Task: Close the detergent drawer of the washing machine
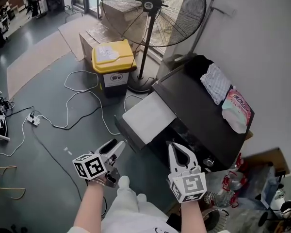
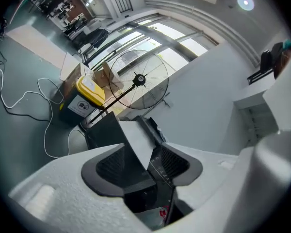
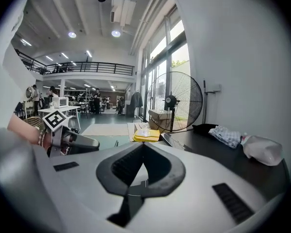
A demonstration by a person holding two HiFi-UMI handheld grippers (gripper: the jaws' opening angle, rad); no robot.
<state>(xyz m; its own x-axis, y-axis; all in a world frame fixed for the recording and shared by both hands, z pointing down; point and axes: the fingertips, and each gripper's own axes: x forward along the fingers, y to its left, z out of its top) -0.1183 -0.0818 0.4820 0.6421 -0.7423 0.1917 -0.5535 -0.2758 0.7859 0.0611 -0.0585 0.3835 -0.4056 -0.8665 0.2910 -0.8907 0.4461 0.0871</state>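
Note:
The black washing machine (image 1: 203,118) stands at the right of the head view. Its detergent drawer (image 1: 148,116), white on top, sticks out toward the lower left. My left gripper (image 1: 115,148) hovers just below and left of the drawer's front end, apart from it. In the left gripper view the jaws (image 2: 143,166) stand open, with the white drawer (image 2: 136,142) showing through the gap. My right gripper (image 1: 177,150) is beside the machine's front, right of the drawer. Its tips (image 3: 143,147) meet, with nothing held, and the machine's black top (image 3: 223,154) lies to its right.
A yellow-lidded bin (image 1: 114,62) and a big standing fan (image 1: 153,13) stand behind the drawer, with cardboard boxes (image 1: 119,11) farther back. White cables (image 1: 77,101) and a power strip (image 1: 34,119) lie on the floor at left. A folded cloth (image 1: 216,81) and a pink packet (image 1: 237,110) rest on the machine.

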